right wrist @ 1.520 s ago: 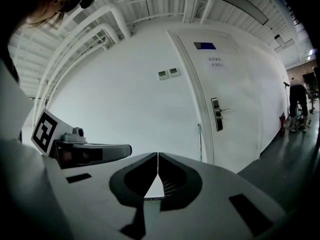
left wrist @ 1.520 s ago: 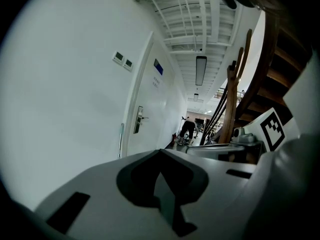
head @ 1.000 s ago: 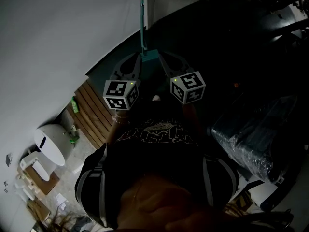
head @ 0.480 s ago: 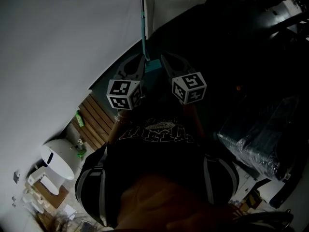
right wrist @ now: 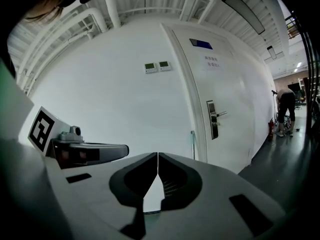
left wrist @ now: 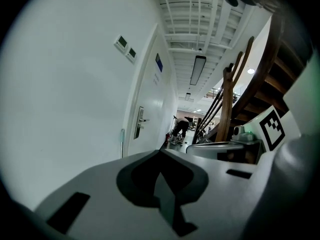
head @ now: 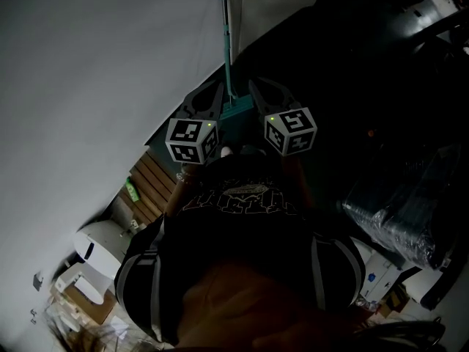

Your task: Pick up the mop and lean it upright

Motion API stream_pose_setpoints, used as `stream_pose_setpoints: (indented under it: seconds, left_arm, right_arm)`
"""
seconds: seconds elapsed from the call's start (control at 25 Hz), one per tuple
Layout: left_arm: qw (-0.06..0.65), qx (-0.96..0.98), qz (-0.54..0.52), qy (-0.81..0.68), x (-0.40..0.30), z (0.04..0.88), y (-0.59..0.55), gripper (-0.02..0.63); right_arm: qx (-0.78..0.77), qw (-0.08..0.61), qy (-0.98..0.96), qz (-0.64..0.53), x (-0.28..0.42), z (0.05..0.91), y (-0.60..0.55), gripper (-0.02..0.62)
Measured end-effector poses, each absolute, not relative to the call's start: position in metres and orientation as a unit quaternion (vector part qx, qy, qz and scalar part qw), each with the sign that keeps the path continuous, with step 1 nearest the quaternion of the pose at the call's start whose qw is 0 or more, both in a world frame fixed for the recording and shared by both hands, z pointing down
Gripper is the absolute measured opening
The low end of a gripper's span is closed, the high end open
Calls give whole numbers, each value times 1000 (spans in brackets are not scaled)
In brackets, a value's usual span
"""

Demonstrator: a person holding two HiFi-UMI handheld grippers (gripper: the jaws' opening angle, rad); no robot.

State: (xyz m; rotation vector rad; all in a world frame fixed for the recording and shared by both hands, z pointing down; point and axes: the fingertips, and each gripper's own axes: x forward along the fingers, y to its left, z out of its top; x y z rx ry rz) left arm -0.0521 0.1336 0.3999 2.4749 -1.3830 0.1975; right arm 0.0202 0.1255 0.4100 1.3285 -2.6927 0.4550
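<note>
**Mop's up against the wall, both tools hanging back empty**

Not much has moved since a second ago. The whole head view has swung a bit, so the wooden slats [head: 150,185] slid down toward 7 o'clock. The mop's teal head [head: 236,110] now sits lower in the picture, right in the gap between the two tools. Both tools look like they've drifted up slightly too.

Left tool [left wrist: 160,152] has its jaws pressed fully together with nothing in them. Right tool [right wrist: 158,155] is the same, jaws meeting in a thin seam and no mop between them.

The mop is standing on its own. Its teal handle [head: 227,42] runs off toward 12 o'clock along the white wall [head: 95,64], just beside the door [right wrist: 225,99]. From the left gripper view the handle sits around 10 o'clock of the jaws. From the right one it's around 1 o'clock, so it's dead ahead between them and clear of both.

My read is that the wall carries the handle and the head on the floor props the bottom end. That'd be why neither tool needs a grip now. Looks like the leaning step is basically done, and the shut, empty jaws fit someone backing off carefully so they don't knock it over.
</note>
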Motion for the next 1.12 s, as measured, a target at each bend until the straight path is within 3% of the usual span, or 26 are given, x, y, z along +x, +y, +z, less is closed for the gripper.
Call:
stream_pose_setpoints:
  seconds: [0.36,1.12]
  left_arm:
    - [175,851,61,-491,-107,416,60,37]
    - [181,813,46,-552,-89,425,-79,37]
  right_arm:
    - [418,84,-892,148,-38,422,49,20]
    - [344,106,-923,138,-25,430,-95,20]
